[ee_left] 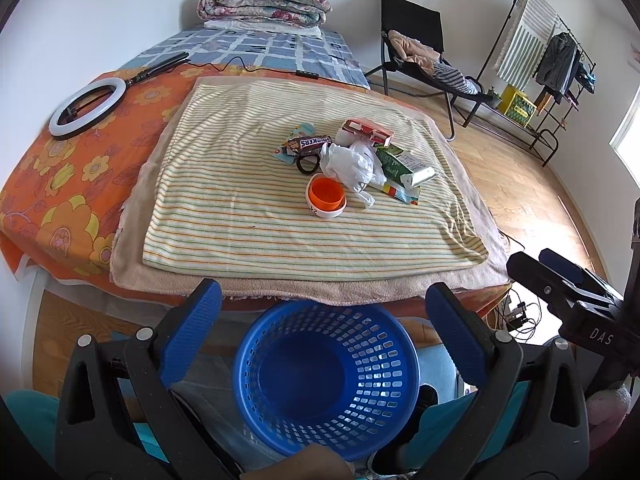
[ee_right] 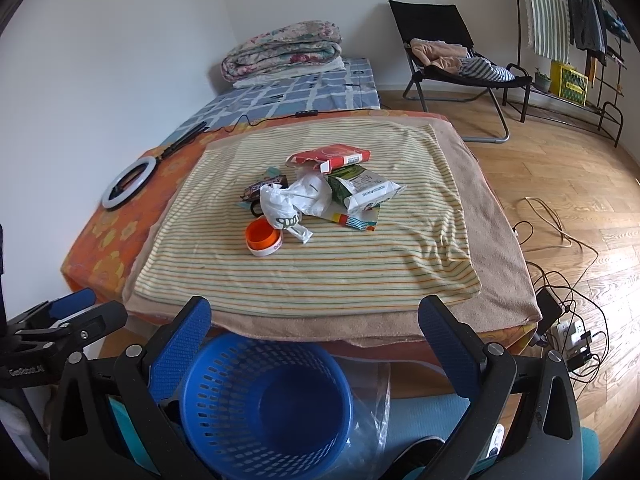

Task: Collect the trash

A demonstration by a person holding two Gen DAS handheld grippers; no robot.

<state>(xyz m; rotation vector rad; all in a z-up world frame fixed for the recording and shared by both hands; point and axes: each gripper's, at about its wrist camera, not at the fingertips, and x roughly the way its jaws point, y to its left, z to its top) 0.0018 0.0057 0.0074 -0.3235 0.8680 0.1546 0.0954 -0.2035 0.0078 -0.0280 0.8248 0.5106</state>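
A pile of trash lies mid-table on a striped towel: an orange-lined cup, a crumpled white plastic bag, a Snickers wrapper, a red box, a green-white wipes pack and a black ring. An empty blue basket stands below the table's near edge. My left gripper and right gripper are open and empty above the basket.
A ring light lies on the orange floral cloth at left. A bed with folded quilt, a black chair and a clothes rack stand behind. Cables and a power strip lie on the wood floor at right.
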